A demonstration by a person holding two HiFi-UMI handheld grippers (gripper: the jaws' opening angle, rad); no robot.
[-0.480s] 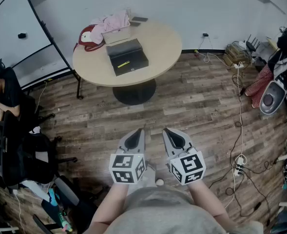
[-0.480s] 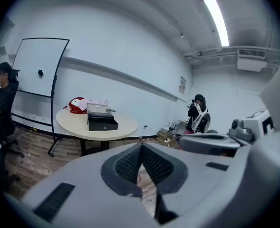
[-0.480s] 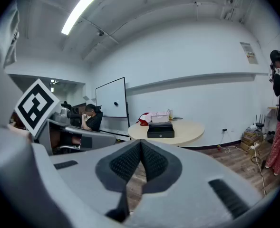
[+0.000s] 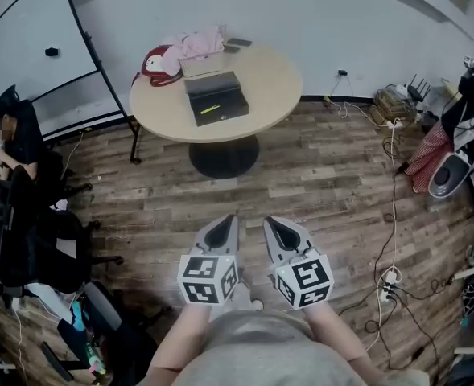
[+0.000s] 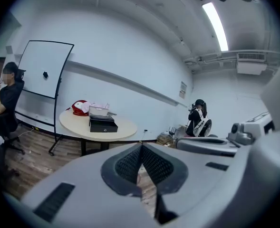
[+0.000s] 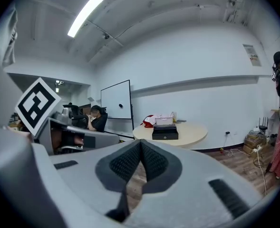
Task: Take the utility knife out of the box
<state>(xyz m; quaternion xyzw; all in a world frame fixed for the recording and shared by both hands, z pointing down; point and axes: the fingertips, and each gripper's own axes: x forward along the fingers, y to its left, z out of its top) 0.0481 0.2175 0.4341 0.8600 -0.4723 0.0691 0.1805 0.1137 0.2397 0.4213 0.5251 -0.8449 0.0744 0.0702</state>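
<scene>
Table (image 4: 273, 79), box (image 4: 219, 93) shifted right; wood floor (image 4: 325, 183).

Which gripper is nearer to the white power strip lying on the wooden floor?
Right. The right gripper hangs left of the white power strip in the head view; the left gripper sits farther left, beyond the right one.

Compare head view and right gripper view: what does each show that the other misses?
Head view only: the yellow knife lying inside the open black box. Right gripper view only: the ceiling light, and a close look at the right tongs, shut with nothing between them. Both: the round table, the box on it, and the whiteboard.
</scene>
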